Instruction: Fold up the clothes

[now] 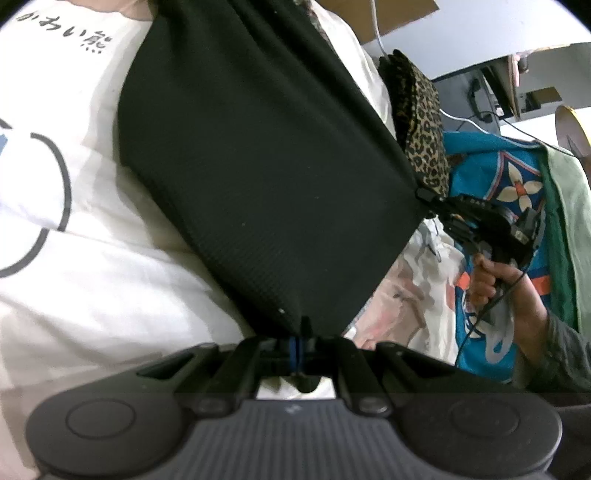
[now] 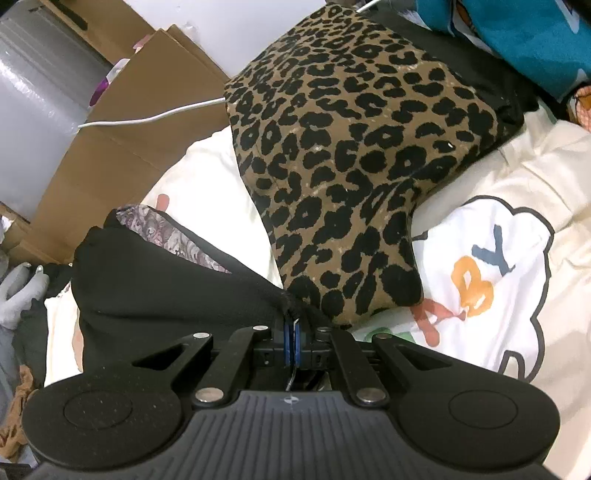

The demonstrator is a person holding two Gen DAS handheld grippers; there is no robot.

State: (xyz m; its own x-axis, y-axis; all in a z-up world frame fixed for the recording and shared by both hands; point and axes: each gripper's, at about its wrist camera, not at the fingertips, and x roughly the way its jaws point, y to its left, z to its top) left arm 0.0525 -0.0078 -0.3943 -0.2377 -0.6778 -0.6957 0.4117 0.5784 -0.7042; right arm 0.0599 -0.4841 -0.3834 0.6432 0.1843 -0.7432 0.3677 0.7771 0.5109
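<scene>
A: Left gripper (image 1: 297, 341) clamped tight on black garment (image 1: 258, 155) corner; right gripper (image 2: 291, 336) pinching the other, cloth stretched over cream bedding (image 1: 85, 288).
B: Soft, light, limp. Corner holds suit folding.

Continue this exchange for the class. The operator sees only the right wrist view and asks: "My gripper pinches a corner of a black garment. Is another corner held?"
Observer: Yes. The left gripper is shut on a corner of the garment.
Operator: Does the cloth sag between the two grippers?
Observer: No. Its edge runs nearly straight from the left gripper to the right gripper.
Operator: What is beside the garment on the far side from me?
Observer: White cloth printed with a line of dark characters.
</scene>
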